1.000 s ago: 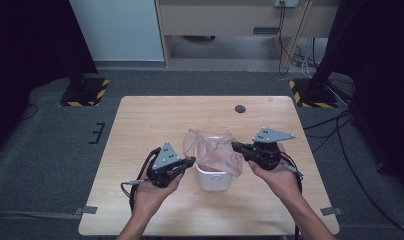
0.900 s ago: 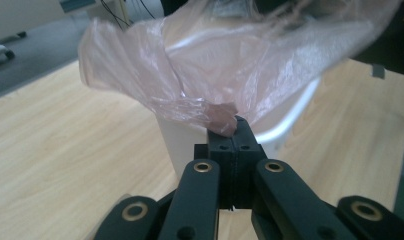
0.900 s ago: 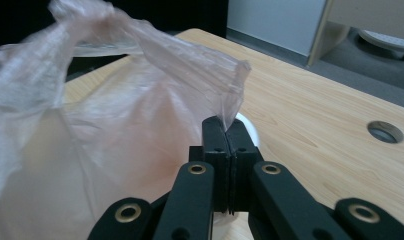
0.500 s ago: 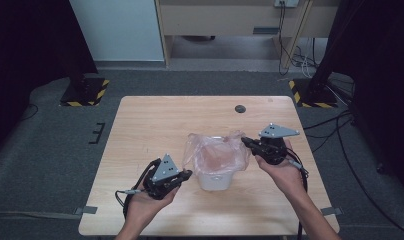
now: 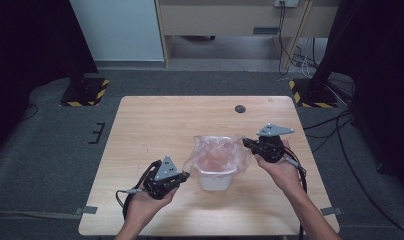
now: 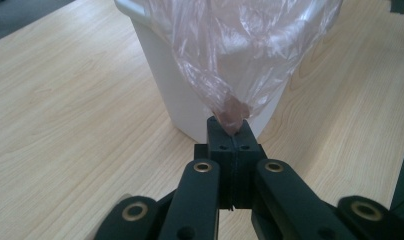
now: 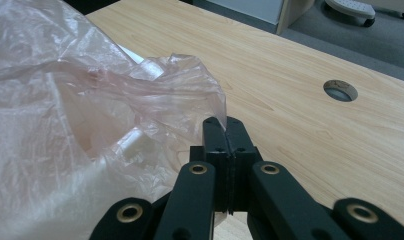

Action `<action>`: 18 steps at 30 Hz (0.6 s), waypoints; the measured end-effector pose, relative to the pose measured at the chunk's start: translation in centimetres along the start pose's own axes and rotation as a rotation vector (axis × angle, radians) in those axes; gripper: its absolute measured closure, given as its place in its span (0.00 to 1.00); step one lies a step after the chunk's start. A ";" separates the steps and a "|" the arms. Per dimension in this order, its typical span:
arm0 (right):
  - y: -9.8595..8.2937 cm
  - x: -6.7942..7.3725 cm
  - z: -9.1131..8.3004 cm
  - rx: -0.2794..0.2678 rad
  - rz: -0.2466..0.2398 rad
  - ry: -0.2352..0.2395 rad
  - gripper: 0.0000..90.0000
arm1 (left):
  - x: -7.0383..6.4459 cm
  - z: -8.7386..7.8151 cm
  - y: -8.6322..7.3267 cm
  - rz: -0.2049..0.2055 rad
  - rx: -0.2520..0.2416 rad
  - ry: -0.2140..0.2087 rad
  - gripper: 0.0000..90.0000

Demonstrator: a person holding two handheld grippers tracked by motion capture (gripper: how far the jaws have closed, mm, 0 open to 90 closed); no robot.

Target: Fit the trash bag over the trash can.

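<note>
Bag stretched wider over the bin vs 0.5 s ago; both tongs pinching film.

Since the earlier frame the left gripper (image 5: 184,176) has dropped lower and nearer the person, off the white bin's (image 5: 217,180) near-left corner, dragging the bag edge down outside the wall; the right gripper (image 5: 247,143) sits about where it was, at the bin's far-right side. Left jaws pressed together on a bunched, pinkish twist of the plastic bag (image 6: 245,45); right jaws pressed together on a thin edge of the same film. Bag: clear w/ pink tint, crinkly, glossy, mouth spread open above the bin. Bin: small, smooth white plastic, rounded-rectangular, tapering down, standing upright on the pale wood-grain table (image 5: 155,125). A dark round hole (image 5: 240,108) lies in the tabletop, well beyond the bin.
</note>
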State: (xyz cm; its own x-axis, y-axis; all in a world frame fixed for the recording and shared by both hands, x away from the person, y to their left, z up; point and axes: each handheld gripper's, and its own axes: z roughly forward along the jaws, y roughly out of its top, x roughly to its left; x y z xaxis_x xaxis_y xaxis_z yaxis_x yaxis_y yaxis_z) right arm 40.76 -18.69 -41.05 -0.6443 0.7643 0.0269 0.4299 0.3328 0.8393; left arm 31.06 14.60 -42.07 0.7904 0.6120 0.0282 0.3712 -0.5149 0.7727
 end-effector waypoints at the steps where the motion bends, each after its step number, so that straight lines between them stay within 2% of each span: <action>1: 0.0 0.0 0.0 -0.001 0.002 0.001 1.00 | 0.0 0.0 0.0 0.003 -0.001 -0.001 1.00; 3: 0.1 0.1 -0.1 -0.015 0.001 0.005 1.00 | -0.2 -0.1 0.0 0.008 -0.022 0.022 0.98; 7: 0.2 0.4 -0.5 -0.033 -0.012 0.010 1.00 | -0.3 -0.6 0.3 0.006 -0.069 0.060 0.73; 10: 0.3 0.6 -0.5 -0.038 -0.020 0.013 1.00 | -0.3 -1.0 0.5 0.004 -0.098 0.072 0.58; 11: 0.2 0.7 -0.5 -0.043 -0.031 0.015 1.00 | -0.2 -1.0 0.6 0.019 -0.118 0.072 0.52; 14: 0.3 0.8 -0.5 -0.043 -0.033 0.016 1.00 | -0.4 -1.2 0.7 0.023 -0.131 0.066 0.45; 18: 0.3 0.7 -0.4 -0.038 -0.035 0.016 1.00 | -0.5 -2.0 0.2 0.048 -0.132 0.071 0.46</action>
State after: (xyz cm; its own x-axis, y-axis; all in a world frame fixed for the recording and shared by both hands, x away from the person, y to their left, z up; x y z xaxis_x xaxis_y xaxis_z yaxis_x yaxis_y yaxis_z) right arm 40.15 -18.27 -40.60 -0.6683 0.7439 0.0055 0.3828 0.3375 0.8599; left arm 29.80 15.35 -40.65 0.7676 0.6317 0.1081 0.2628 -0.4641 0.8459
